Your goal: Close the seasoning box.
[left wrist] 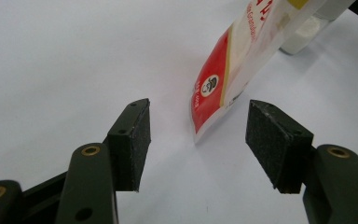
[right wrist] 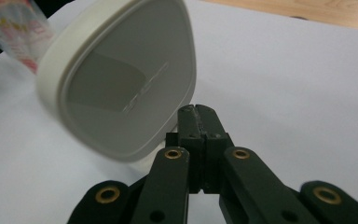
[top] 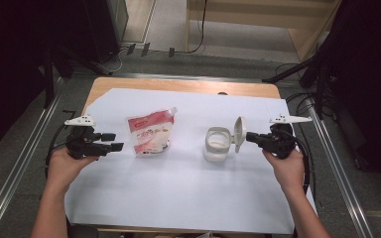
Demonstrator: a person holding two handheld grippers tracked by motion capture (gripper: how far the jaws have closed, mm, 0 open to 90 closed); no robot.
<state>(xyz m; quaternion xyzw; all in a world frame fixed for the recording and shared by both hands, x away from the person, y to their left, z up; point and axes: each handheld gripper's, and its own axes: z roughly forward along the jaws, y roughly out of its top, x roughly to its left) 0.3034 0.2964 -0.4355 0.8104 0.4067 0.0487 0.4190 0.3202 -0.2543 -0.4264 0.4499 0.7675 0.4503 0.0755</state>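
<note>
Container lid is flipped open near the table's right edge; right gripper closed empty beside it. Left gripper half-open, empty, facing refill pouch; pouring remains.

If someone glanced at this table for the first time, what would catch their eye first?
Probably the red and white printed plastic pouch, standing left of centre on the white paper sheet, just ahead of the open left gripper. Right of centre sits a white plastic container with its hinged lid flipped up, and the shut right gripper is at that lid.
</note>
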